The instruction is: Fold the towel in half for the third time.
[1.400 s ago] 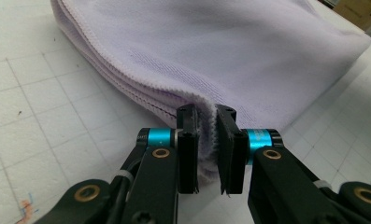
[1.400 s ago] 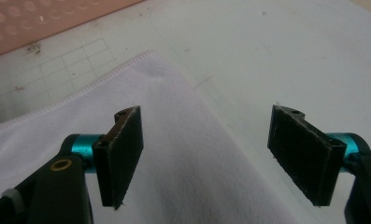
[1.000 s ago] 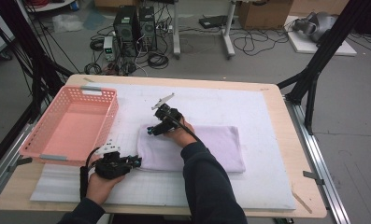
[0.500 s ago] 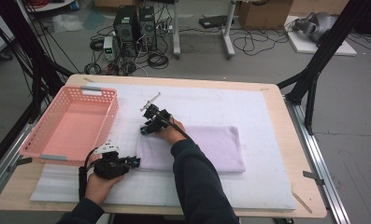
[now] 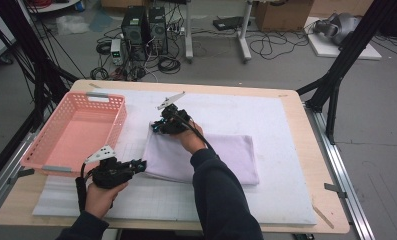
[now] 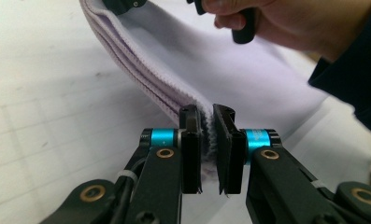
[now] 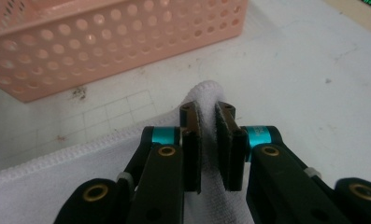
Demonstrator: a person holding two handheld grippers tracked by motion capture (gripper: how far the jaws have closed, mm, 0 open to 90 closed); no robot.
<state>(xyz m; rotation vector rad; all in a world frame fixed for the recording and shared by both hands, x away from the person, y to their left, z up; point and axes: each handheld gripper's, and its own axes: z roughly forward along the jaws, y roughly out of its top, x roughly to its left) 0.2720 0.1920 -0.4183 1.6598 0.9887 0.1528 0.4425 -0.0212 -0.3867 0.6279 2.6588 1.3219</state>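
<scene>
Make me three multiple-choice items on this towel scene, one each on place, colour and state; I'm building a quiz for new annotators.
1. Where does the basket stand relative to the folded towel?
A. to its left in the high view
B. to its right
C. on top of it

2. What colour is the basket?
A. blue
B. pink
C. green

3. How do the two claws stand with the towel?
A. both hang open above it
B. one is clamped, the other lies on the table
C. each is clamped on a corner of it

Key: 1 A, the basket sits at the table's left edge in the high view. 2 B, its perforated walls are pink. 3 C, the left claw pinches the towel's edge and the right claw, whose jaws have just been closing, has cloth between its pads.
</scene>
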